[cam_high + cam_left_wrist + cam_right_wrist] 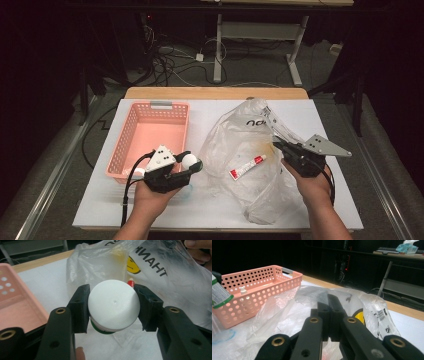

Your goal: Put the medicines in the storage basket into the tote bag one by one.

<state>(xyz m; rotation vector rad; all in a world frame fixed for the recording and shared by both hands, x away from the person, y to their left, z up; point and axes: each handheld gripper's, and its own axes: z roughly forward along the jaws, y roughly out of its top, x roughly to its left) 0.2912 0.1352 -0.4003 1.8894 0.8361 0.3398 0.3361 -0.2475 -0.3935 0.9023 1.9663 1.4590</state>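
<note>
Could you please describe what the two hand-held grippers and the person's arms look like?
Each hand-held gripper, left and right, is black with two blocky jaws, brass-coloured screw inserts and a grey three-cornered plate dotted with holes on top. A black cable trails from each. The forearms are bare, no sleeves.

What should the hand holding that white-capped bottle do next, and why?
Probably carry it a little left and lower it into the pink basket. The left gripper is shut on the white-capped bottle, already clear of the plastic bag, which the right gripper pinches, and the basket sits right beside it.
</note>
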